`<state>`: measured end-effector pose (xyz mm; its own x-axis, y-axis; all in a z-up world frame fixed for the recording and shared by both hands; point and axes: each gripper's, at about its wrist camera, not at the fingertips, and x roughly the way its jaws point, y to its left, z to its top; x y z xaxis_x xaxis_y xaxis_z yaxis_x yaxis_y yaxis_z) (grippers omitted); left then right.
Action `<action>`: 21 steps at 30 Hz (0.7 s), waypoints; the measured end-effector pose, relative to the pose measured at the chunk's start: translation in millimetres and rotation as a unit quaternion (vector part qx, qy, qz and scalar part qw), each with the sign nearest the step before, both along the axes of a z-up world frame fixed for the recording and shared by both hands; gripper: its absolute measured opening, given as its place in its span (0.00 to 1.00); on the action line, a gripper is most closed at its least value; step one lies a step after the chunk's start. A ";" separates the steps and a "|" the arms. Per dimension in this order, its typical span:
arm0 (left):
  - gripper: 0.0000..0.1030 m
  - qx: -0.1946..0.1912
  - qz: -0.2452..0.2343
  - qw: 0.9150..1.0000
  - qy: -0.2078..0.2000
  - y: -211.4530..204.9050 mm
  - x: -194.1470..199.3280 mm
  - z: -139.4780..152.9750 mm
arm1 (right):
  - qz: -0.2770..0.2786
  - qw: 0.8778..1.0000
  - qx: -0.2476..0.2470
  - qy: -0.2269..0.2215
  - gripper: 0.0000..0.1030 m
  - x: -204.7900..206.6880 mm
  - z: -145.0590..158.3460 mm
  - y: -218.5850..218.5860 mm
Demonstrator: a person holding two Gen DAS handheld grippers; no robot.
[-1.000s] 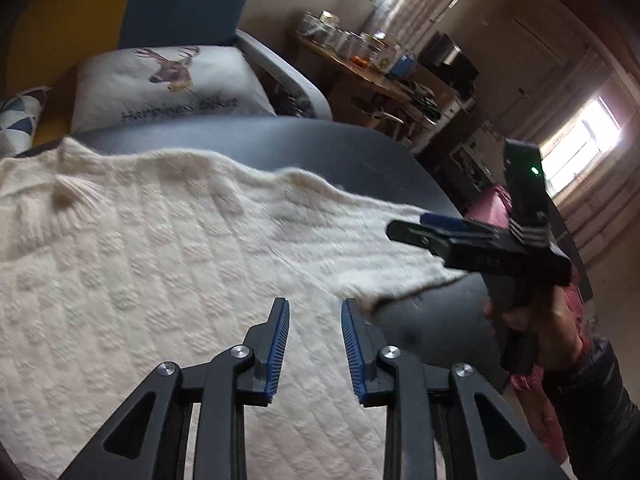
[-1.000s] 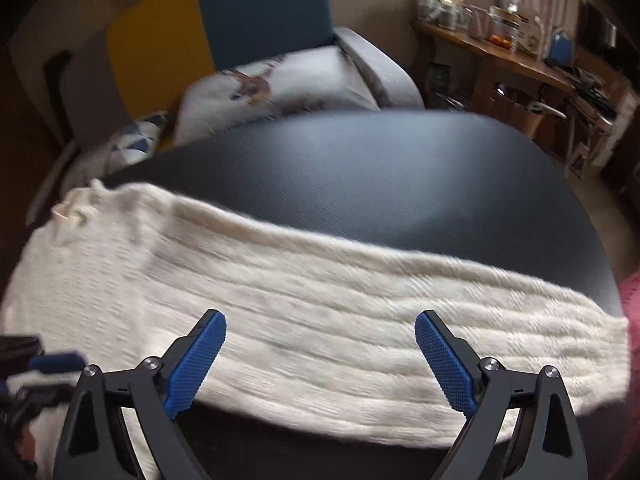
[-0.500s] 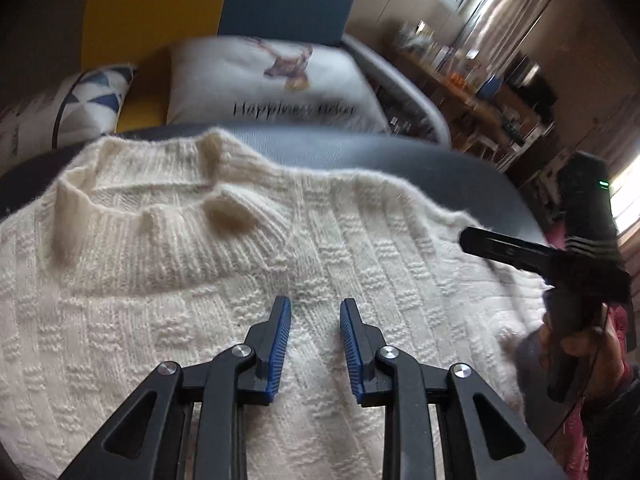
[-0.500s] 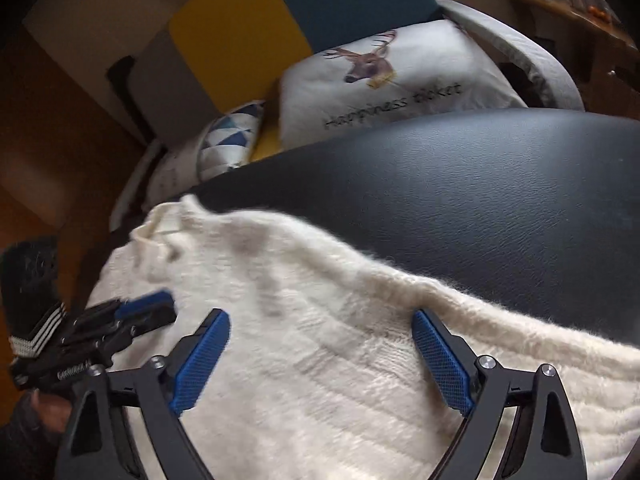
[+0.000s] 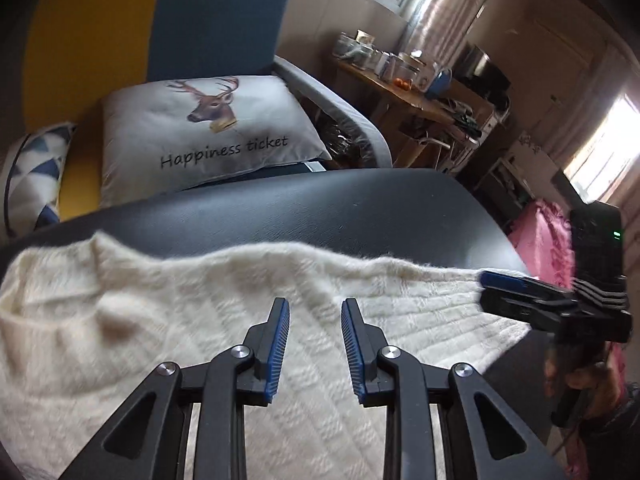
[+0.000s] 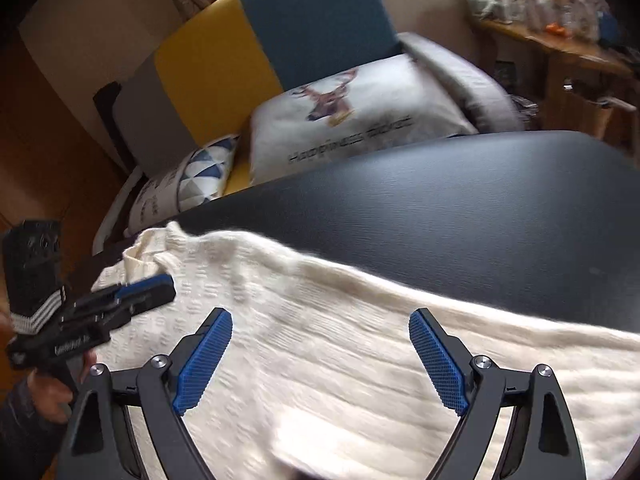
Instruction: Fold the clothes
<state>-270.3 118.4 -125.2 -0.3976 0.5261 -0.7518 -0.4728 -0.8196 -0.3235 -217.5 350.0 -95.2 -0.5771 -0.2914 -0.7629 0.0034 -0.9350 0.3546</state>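
Sweater (image 5: 168, 344) shifted, now under both tools (image 5: 314, 346) (image 6: 320, 360), prob. untouched.

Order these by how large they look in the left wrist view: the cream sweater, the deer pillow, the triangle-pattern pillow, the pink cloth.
1. Cream sweater, largest, though nearest the camera.
2. Deer pillow.
3. Triangle-pattern pillow and pink cloth: similar, both partly hidden, so unranked.

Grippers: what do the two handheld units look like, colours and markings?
Both are matte black. The left gripper and right gripper have angular fingers with silver pivot bolts and ribbed blue pads. The bodies carry white diagonal stripes and white lettering, too blurred to read; the right one shows a green LED. Dark sleeves at both wrists.
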 end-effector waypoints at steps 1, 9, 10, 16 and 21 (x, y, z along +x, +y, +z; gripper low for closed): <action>0.26 -0.009 -0.001 1.000 -0.001 7.3 -5.5 -3.7 | -0.013 1.000 0.000 0.000 0.89 9.7 2.3 13.6; 0.26 -0.009 0.034 0.999 -0.031 12.1 -32.7 -33.7 | -0.164 0.984 0.051 -0.040 0.89 80.2 -5.7 135.4; 0.26 -0.009 0.034 0.999 -0.031 11.7 -32.1 -35.1 | -0.180 0.980 0.062 -0.049 0.89 86.6 -9.1 148.3; 0.26 -0.010 0.046 0.998 -0.039 3.6 -22.4 -26.1 | -0.183 0.974 0.117 -0.068 0.90 96.1 -27.1 165.2; 0.27 0.015 0.055 0.998 -0.022 -41.1 9.2 -7.6 | -0.182 0.971 0.138 -0.070 0.98 89.5 -27.7 161.7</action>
<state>-261.1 77.4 -132.8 -0.4206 0.5034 -0.7547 -0.3653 -0.8555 -0.3671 -128.0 511.7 -122.9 -0.4889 0.1384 -0.8613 -0.3750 -0.9248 0.0643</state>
